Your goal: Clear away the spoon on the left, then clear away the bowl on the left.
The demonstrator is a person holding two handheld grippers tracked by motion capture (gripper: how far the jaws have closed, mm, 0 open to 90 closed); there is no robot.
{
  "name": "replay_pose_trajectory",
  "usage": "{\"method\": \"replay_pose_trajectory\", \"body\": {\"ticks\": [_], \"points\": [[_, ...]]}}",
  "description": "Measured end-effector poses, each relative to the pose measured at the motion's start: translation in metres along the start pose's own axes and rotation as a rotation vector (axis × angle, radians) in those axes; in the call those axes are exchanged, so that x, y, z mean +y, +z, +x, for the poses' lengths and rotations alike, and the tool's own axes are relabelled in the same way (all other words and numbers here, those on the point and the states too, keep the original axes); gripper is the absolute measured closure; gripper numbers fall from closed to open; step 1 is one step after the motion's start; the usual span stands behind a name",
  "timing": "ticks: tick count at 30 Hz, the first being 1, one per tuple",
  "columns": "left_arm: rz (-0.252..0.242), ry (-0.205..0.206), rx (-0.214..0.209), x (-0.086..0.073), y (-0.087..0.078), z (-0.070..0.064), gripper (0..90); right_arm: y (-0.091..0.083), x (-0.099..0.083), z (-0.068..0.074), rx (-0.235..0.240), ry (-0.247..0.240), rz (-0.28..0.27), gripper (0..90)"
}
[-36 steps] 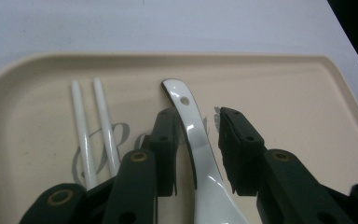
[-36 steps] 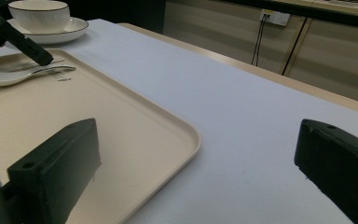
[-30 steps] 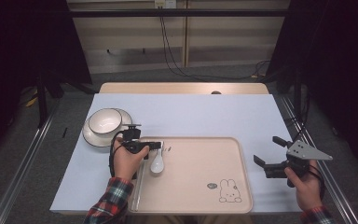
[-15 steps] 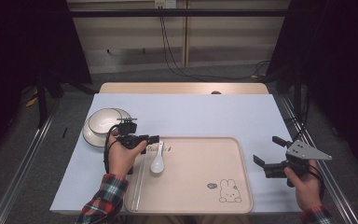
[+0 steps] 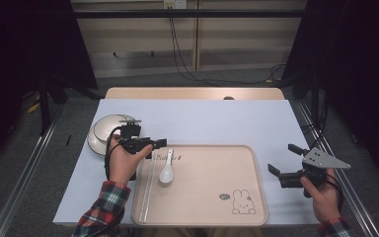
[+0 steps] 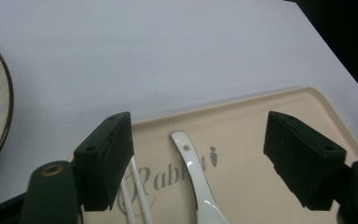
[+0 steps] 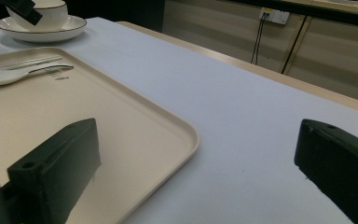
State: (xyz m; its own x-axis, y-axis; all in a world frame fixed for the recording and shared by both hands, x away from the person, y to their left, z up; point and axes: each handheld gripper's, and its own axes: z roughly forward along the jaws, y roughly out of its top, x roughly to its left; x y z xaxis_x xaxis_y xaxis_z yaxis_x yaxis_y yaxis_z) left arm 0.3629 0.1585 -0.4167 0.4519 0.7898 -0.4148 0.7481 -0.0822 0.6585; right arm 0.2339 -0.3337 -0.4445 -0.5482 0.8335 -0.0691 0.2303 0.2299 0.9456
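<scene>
At the left of the white-covered table (image 5: 202,121), a white ceramic bowl on a dark-rimmed white saucer (image 5: 98,136) stands just off the beige plastic tray (image 5: 212,197). The left gripper (image 5: 150,144) hovers above the tray's near-left corner, its fingers (image 6: 105,161) spread wide and grasping nothing. Below them, inside the tray, lie a pair of pale chopsticks (image 6: 135,189) and, just to their right, a glossy white ceramic soup spoon (image 6: 198,179) whose handle points toward the far rim (the printed "Rabbit" lettering runs beneath both). Judging from the pictures, the spoon looks to be the piece within reach. Its glazed handle is slim and lies flat, so fingers closing too high could skid off it, or closing askew could catch a chopstick and drag both; a careless swing leftward could also knock the bowl. Well apart, off the tray's right edge, the right gripper (image 5: 285,167) is held low over the table, fingers (image 7: 56,168) likewise released and empty.
</scene>
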Motion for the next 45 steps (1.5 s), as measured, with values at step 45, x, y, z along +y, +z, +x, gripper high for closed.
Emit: {"method": "replay_pose_trajectory", "body": {"ticks": [45], "points": [[0.011,0.04,0.07,0.033,-0.043,0.02,10.6,0.0,-0.001,-0.002,-0.005,0.002,0.005,0.0]]}}
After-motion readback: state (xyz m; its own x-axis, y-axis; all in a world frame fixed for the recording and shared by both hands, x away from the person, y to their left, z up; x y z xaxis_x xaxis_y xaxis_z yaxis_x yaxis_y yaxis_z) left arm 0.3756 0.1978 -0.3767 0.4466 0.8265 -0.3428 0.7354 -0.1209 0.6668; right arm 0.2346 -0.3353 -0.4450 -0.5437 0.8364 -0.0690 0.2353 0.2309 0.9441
